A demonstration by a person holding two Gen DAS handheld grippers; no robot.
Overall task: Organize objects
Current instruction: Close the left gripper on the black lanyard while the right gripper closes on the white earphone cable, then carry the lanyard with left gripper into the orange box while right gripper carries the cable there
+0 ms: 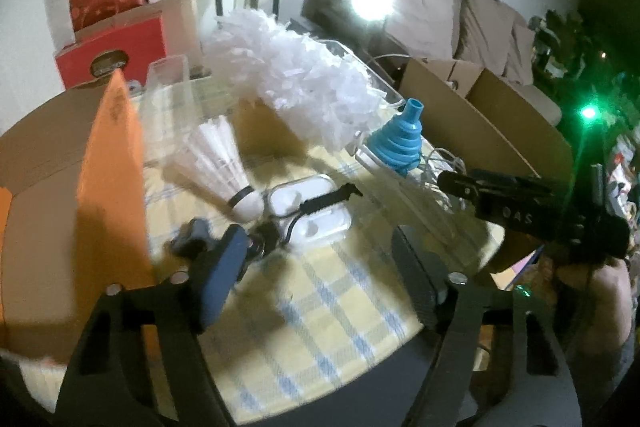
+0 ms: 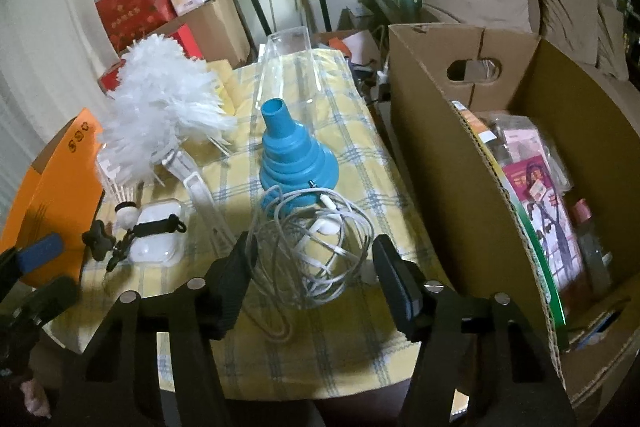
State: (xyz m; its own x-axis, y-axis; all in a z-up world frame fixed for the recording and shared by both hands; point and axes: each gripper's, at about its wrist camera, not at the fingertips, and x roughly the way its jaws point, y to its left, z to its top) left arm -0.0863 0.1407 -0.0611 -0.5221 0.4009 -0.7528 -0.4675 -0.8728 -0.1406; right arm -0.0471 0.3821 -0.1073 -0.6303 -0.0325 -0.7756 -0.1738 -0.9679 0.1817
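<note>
While both grippers sit open, right gripper (image 2: 310,269) straddles the tangled cable (image 2: 316,247) on the worktop (image 2: 304,351); left gripper (image 1: 316,263) faces the shuttlecock (image 1: 224,167).

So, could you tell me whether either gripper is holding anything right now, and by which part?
Nothing is held. The left gripper is open above the checked cloth, and the right gripper is open with its fingers either side of the tangled white cable, not closed on it.
</note>
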